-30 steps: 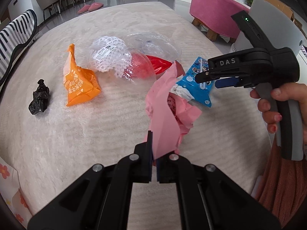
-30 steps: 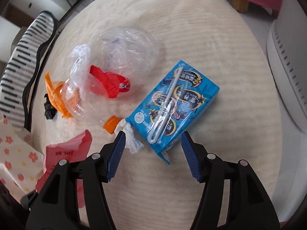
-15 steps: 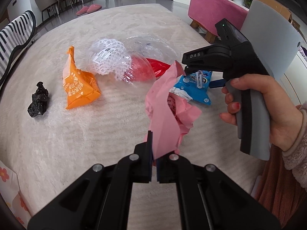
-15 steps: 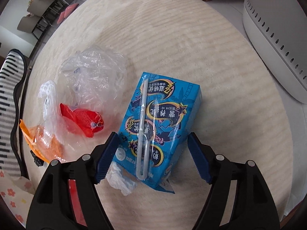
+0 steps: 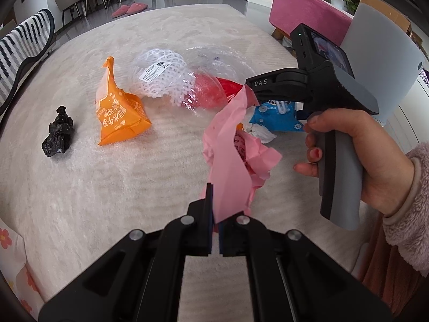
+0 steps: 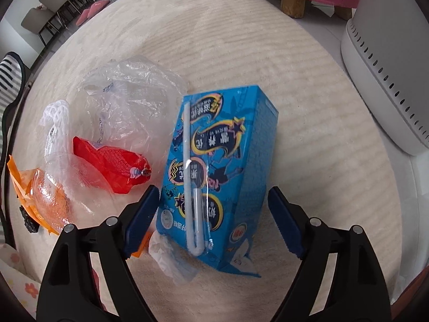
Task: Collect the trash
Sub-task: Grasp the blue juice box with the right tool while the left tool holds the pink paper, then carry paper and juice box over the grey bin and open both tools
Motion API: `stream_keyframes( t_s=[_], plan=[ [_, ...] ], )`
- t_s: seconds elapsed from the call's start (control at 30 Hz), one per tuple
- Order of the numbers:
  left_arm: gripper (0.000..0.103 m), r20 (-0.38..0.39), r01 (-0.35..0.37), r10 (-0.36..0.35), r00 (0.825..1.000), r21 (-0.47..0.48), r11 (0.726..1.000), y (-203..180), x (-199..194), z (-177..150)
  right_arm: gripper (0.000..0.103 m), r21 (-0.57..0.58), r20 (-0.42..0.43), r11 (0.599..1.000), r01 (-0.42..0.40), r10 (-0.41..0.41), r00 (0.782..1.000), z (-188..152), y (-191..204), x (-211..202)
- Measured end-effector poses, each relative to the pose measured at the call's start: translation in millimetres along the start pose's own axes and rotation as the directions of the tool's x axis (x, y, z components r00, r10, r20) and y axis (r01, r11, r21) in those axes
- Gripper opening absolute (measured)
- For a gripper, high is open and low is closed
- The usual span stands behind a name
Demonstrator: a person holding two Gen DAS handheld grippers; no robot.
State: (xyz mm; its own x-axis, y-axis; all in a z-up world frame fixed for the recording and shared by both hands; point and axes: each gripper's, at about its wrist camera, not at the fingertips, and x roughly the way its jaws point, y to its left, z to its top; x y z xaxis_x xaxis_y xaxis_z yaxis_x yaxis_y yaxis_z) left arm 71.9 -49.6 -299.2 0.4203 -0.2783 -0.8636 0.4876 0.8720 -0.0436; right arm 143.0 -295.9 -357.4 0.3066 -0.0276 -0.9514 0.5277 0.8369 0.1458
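My left gripper (image 5: 215, 214) is shut on a pink plastic bag (image 5: 230, 158) and holds it up above the cream rug (image 5: 107, 187). My right gripper (image 6: 211, 214) is open, its fingers on either side of a blue drink carton (image 6: 214, 166) with a straw taped to it, lying on the rug. The carton also shows in the left wrist view (image 5: 273, 115), partly hidden behind the right gripper's body. An orange snack pouch (image 5: 118, 112), a black crumpled bag (image 5: 57, 134), white foam netting (image 5: 161, 75), a clear plastic bag (image 6: 128, 99) and a red wrapper (image 6: 115, 166) lie on the rug.
A white crumpled tissue (image 6: 169, 255) lies at the carton's near end. A white appliance (image 6: 388, 67) stands right of the rug, a pink stool (image 5: 308, 13) behind it. A striped chair (image 5: 24, 48) stands at the left. A floral bag (image 5: 13, 263) sits at the lower left.
My right gripper has moved down and closer to the blue carton, so that its open fingers now straddle it. My left gripper still holds the pink bag in place.
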Motion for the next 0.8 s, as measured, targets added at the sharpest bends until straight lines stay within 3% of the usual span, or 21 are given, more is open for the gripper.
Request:
stream_keyframes(
  t_s=[0.07,0.33,0.47,0.8],
  plan=[
    [0.003,0.000,0.001,-0.001,1.000,0.003,1.000,-0.6,-0.3,-0.1,0.079,-0.043,-0.050,0.999,0.028,-0.030,0.998,-5.7,6.7,9.7],
    [0.003,0.007,-0.004,0.004,1.000,-0.002,1.000,1.6,-2.4,3.8,0.070,-0.124,0.040,0.991,0.045,-0.041,0.998,-16.3,-1.9,-6.7],
    [0.003,0.012,-0.006,0.006,1.000,-0.018,1.000,2.3,-0.5,8.0,0.069,-0.199,0.058,0.979,0.052,-0.041,0.997,-16.4,-6.8,-26.6],
    [0.003,0.029,-0.016,0.017,0.999,-0.036,0.999,-7.5,-12.8,19.1,0.069,-0.377,0.043,0.926,-0.021,0.040,0.998,-29.9,-16.1,-99.5]
  ],
)
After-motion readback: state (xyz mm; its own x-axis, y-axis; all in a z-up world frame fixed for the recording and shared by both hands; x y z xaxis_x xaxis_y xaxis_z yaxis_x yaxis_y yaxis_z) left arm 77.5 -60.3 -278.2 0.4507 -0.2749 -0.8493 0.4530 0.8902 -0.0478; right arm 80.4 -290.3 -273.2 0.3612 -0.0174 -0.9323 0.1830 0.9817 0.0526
